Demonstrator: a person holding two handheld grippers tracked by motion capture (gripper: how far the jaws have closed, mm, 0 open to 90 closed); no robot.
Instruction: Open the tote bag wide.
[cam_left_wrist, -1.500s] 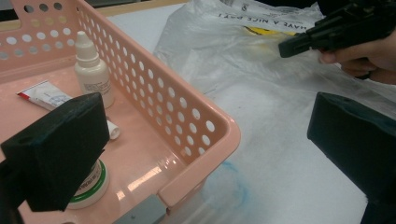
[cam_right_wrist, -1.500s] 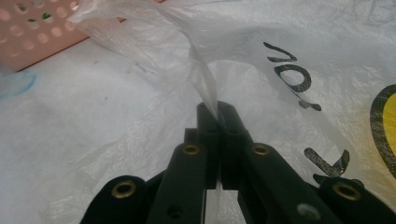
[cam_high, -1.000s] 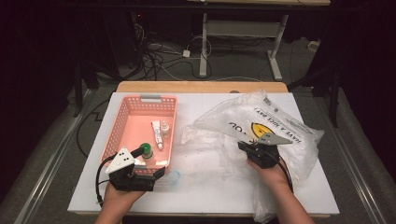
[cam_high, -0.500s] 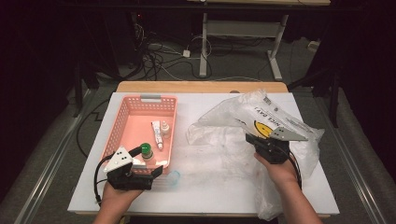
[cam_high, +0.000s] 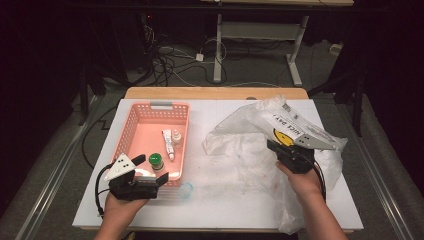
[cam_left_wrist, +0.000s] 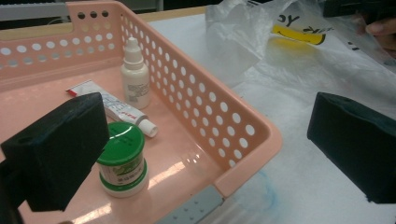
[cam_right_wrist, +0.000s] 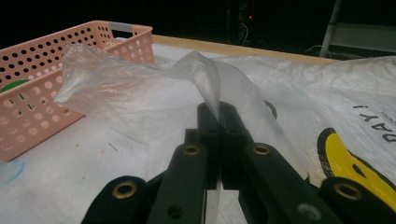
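Nearest us, at the table's (cam_high: 220, 210) front left, our left gripper (cam_left_wrist: 205, 154) rests with its jaws wide apart and nothing between them — straddling the front right corner of the pink basket (cam_high: 131, 131). Bare white table lies between the hands. Right of centre, our right gripper (cam_right_wrist: 219, 122) points away from us, its jaws pinched tight on a fold of the clear plastic bag (cam_high: 260, 122) — crumpled, printed with a yellow smiley, its film lifted off the table toward the far right corner.
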